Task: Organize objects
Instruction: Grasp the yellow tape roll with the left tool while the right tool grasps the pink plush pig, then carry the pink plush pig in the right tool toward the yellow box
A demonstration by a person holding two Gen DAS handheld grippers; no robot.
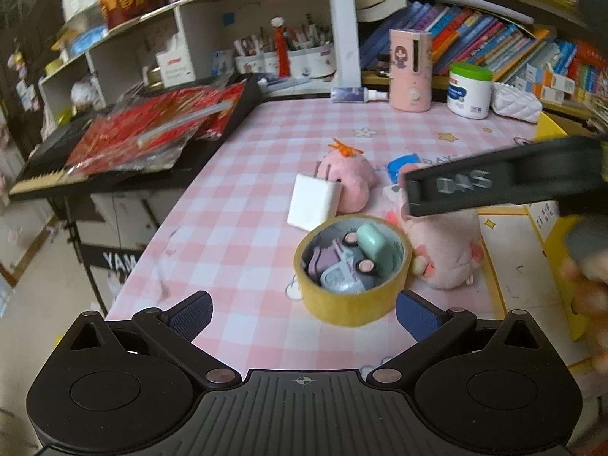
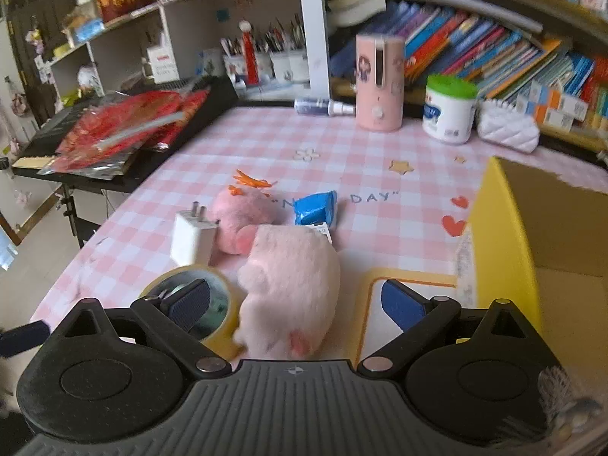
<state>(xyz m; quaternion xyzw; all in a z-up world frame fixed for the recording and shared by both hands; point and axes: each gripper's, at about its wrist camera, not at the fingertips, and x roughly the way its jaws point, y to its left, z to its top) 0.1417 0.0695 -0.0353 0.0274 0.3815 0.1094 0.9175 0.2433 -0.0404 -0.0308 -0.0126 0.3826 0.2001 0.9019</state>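
A yellow tape roll [image 1: 351, 266] stands on the pink checked table with a small toy car [image 1: 344, 262] inside it. My left gripper [image 1: 304, 313] is open, its pads just in front of and either side of the roll. A white charger [image 1: 313, 201], a round pink plush [image 1: 347, 180] and a blue packet [image 1: 402, 165] lie behind. My right gripper [image 2: 296, 300] is open around a pale pink plush pig [image 2: 292, 285], which lies between its pads. The tape roll [image 2: 224, 304] is at its left pad. The right gripper's body [image 1: 501, 180] crosses the left wrist view.
A yellow open box [image 2: 532, 250] stands at the right. A keyboard with red packets [image 1: 152, 129] sits off the table's left edge. At the back are a pink humidifier [image 1: 410, 70], a white jar [image 1: 469, 89], a spray bottle [image 1: 355, 95] and bookshelves.
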